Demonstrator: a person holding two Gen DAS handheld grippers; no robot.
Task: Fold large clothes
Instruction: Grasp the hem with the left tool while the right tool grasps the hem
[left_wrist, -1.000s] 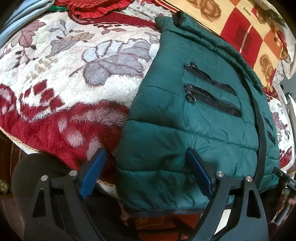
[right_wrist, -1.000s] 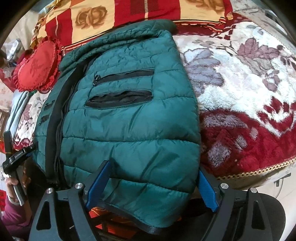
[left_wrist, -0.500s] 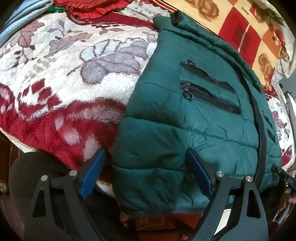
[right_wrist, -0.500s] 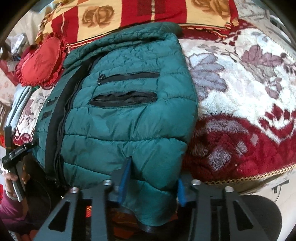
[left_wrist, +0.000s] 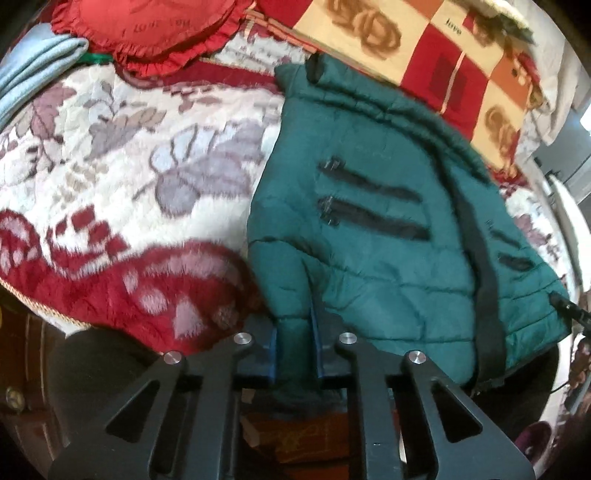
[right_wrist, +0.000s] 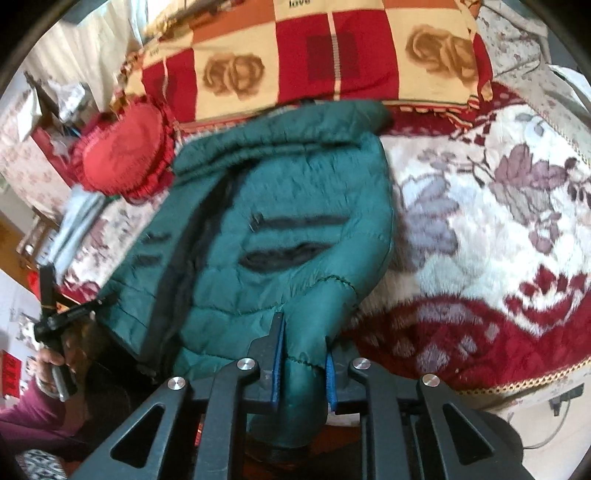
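A dark green puffer jacket (left_wrist: 369, 240) with black zip pockets lies flat on the bed, collar toward the pillow. My left gripper (left_wrist: 293, 332) is shut on the jacket's near hem at its left corner, and the fabric bunches up between the blue pads. In the right wrist view the same jacket (right_wrist: 288, 206) is pinched at its right hem corner by my right gripper (right_wrist: 303, 343), which is also shut. Both corners are lifted off the bed. The left gripper (right_wrist: 55, 317) also shows at the far left of the right wrist view, held in a hand.
The jacket rests on a plush red and white floral blanket (left_wrist: 129, 166) with a gold-corded front edge. A red ruffled cushion (left_wrist: 147, 33), a red and cream checked pillow (left_wrist: 443, 62) and a folded light blue cloth (left_wrist: 33, 70) sit at the back.
Both grippers went from wide open around the hem to shut on it, the right one first. Both have since risen, pulling the jacket's near corners up into folds.
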